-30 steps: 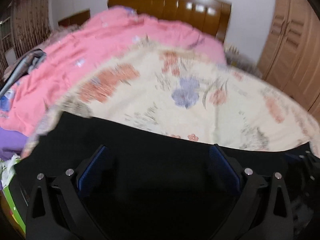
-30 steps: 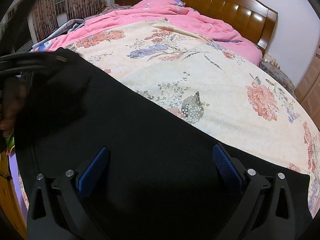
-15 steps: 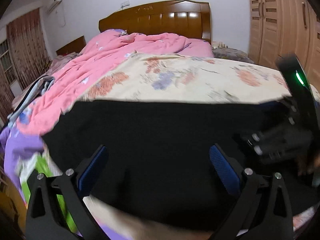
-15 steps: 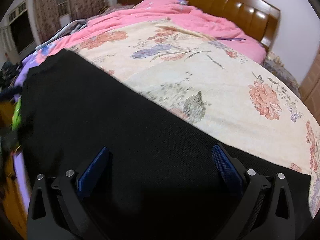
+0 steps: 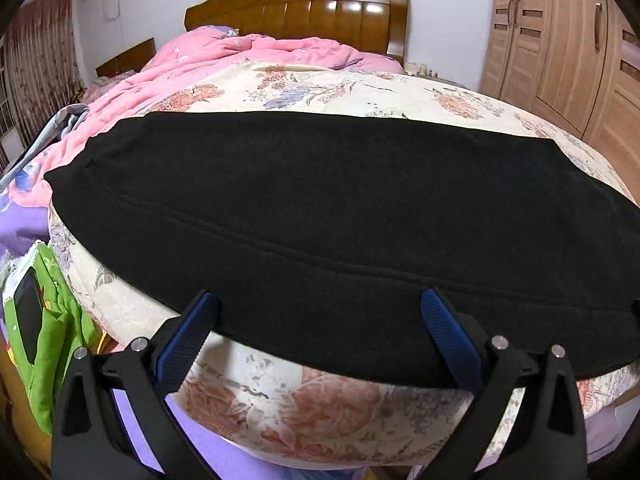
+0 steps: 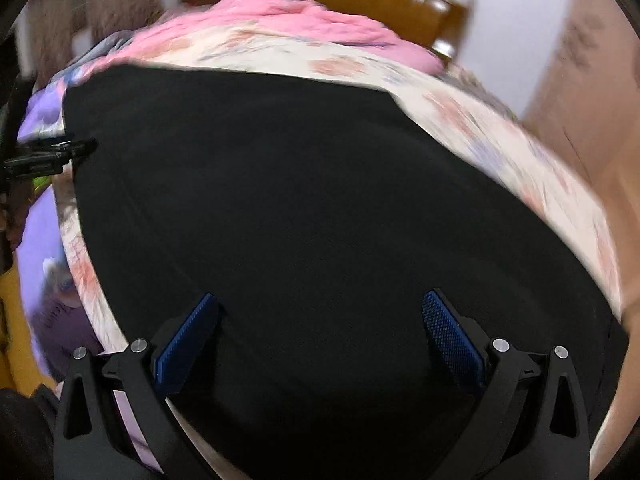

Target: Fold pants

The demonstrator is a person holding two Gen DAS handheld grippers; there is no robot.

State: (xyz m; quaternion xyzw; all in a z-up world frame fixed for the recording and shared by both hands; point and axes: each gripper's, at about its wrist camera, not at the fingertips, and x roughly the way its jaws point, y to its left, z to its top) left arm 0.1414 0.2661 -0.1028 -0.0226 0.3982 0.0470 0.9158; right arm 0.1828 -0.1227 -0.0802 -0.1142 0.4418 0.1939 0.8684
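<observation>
Floral quilt (image 5: 360, 88) on bed, black pants (image 5: 320, 208) spread flat, left claw (image 5: 320, 332) and right claw (image 6: 320, 332) wide open, empty, above near edge

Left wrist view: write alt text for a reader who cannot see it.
Black pants lie spread flat across a floral bedspread, with the open left gripper at their near edge, holding nothing. Behind are a pink quilt, wooden headboard and wardrobe.
</observation>
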